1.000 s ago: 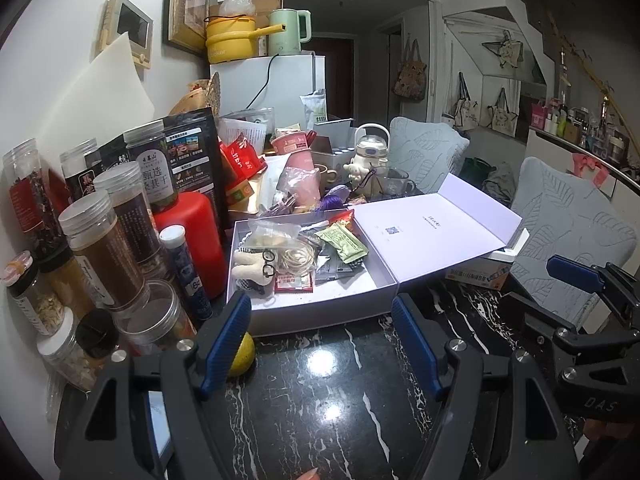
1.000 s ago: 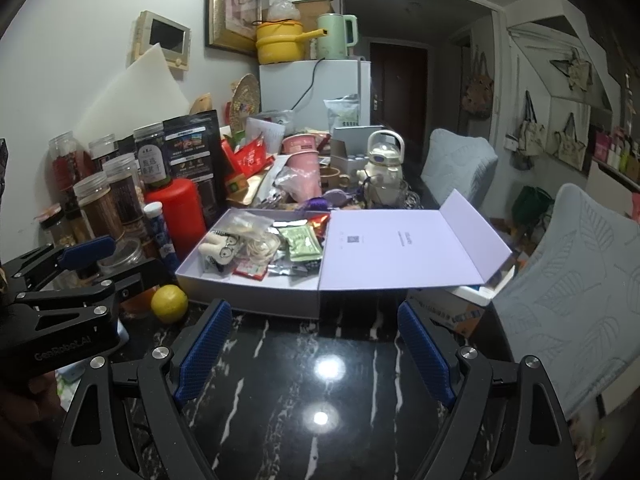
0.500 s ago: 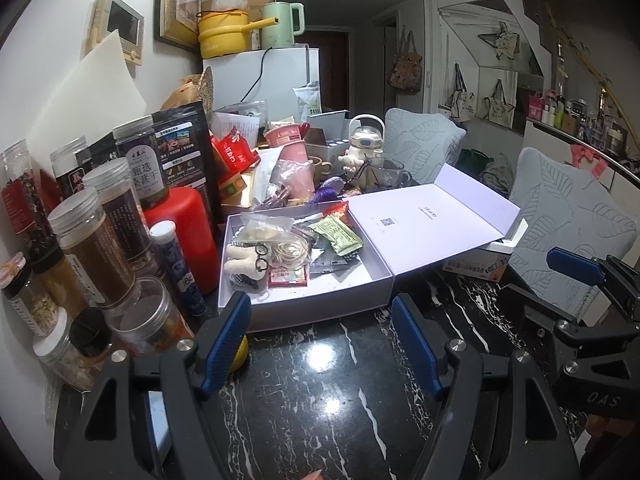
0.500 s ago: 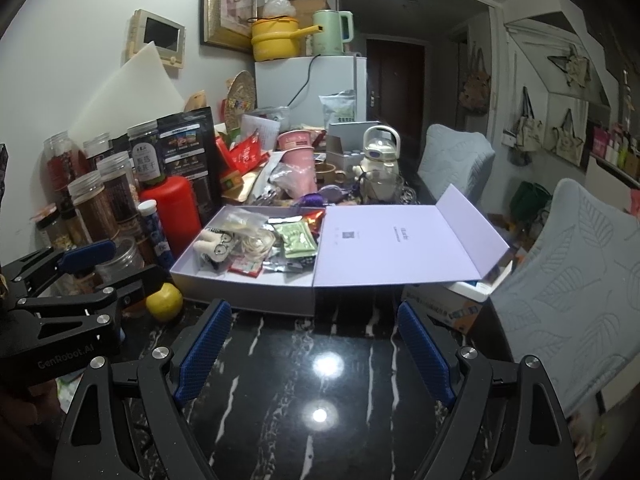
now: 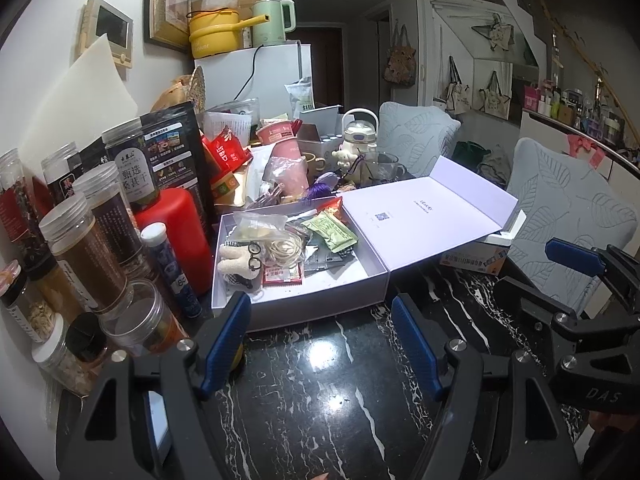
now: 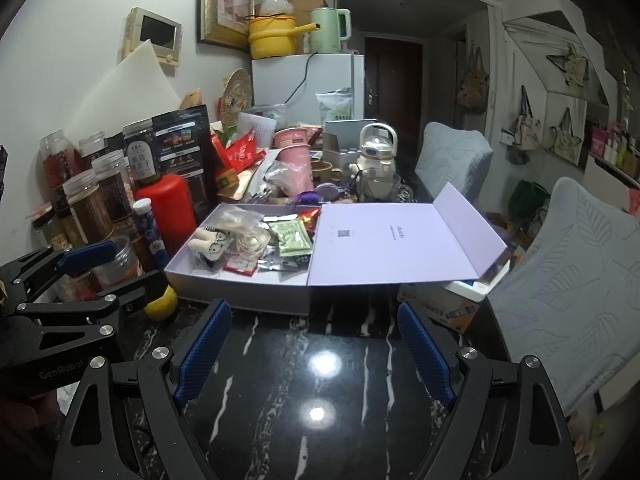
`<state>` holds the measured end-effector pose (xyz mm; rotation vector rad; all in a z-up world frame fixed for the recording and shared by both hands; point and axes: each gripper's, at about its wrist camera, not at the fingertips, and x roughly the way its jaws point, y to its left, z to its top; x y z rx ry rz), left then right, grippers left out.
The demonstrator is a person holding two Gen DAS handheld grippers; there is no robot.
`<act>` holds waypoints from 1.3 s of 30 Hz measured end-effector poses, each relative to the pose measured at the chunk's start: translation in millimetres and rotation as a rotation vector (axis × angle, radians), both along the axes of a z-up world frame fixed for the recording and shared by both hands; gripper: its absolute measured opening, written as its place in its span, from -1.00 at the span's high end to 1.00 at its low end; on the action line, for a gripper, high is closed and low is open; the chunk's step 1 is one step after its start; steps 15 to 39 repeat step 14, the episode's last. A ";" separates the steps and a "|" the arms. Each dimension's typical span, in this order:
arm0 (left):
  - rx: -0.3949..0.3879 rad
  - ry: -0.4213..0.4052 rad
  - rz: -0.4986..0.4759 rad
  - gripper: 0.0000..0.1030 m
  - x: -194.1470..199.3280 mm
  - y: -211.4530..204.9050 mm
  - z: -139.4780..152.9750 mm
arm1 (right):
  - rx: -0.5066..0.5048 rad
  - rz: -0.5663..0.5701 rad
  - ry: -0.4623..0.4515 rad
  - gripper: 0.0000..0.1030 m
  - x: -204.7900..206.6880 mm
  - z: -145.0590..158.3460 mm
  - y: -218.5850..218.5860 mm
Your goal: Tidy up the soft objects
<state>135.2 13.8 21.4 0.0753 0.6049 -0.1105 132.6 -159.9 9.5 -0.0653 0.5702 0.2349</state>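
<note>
An open lilac box (image 5: 320,304) (image 6: 240,288) stands on the black marble table, its lid (image 5: 416,220) (image 6: 392,240) folded out to the right. In it lie a cream plush toy with glasses (image 5: 240,262) (image 6: 208,244), a green sachet (image 5: 330,232) (image 6: 290,236), a coil of string (image 5: 284,248) and small packets. My left gripper (image 5: 320,320) is open and empty just in front of the box. My right gripper (image 6: 314,328) is open and empty, a little to the right of the left one.
Several jars (image 5: 88,248) (image 6: 92,208), a red canister (image 5: 176,232) and a blue tube (image 5: 168,268) crowd the table's left. A lemon (image 6: 162,304) lies by the box corner. Clutter, a kettle (image 6: 378,160) and cups stand behind. Cushioned chairs (image 6: 560,264) stand right.
Both grippers have drawn back and risen slightly, so the box sits a little farther off in both views. Both stayed open and empty.
</note>
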 end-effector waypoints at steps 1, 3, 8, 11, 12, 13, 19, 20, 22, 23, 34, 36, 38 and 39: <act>0.002 0.004 0.000 -0.41 1.1 -0.6 -0.9 | -0.001 -0.001 0.000 -0.67 0.2 -0.3 -0.5; 0.004 0.008 -0.002 -0.41 1.9 -1.6 -1.8 | -0.001 -0.001 0.002 -0.67 0.2 -0.8 -1.3; 0.002 0.010 -0.007 -0.41 3.1 -3.3 -2.1 | 0.001 -0.010 0.009 -0.67 2.5 -3.8 -5.2; 0.006 0.010 -0.007 -0.41 3.5 -4.4 -3.6 | 0.004 -0.010 0.012 -0.67 3.6 -5.3 -5.9; 0.006 0.009 -0.005 -0.41 3.9 -4.6 -4.4 | 0.005 -0.010 0.013 -0.67 3.5 -5.9 -6.2; 0.006 0.009 -0.003 -0.41 4.1 -4.7 -5.3 | 0.005 -0.011 0.016 -0.67 3.5 -6.8 -6.3; 0.005 0.010 -0.001 -0.41 4.6 -4.9 -5.6 | 0.005 -0.012 0.018 -0.67 3.5 -7.5 -5.6; 0.005 0.010 -0.001 -0.41 4.6 -4.9 -5.6 | 0.005 -0.012 0.018 -0.67 3.5 -7.5 -5.6; 0.005 0.010 -0.001 -0.41 4.6 -4.9 -5.6 | 0.005 -0.012 0.018 -0.67 3.5 -7.5 -5.6; 0.005 0.010 -0.001 -0.41 4.6 -4.9 -5.6 | 0.005 -0.012 0.018 -0.67 3.5 -7.5 -5.6; 0.005 0.010 -0.001 -0.41 4.6 -4.9 -5.6 | 0.005 -0.012 0.018 -0.67 3.5 -7.5 -5.6; 0.005 0.010 -0.001 -0.41 4.6 -4.9 -5.6 | 0.005 -0.012 0.018 -0.67 3.5 -7.5 -5.6; 0.005 0.010 -0.001 -0.41 4.6 -4.9 -5.6 | 0.005 -0.012 0.018 -0.67 3.5 -7.5 -5.6; 0.005 0.010 -0.001 -0.41 4.6 -4.9 -5.6 | 0.005 -0.012 0.018 -0.67 3.5 -7.5 -5.6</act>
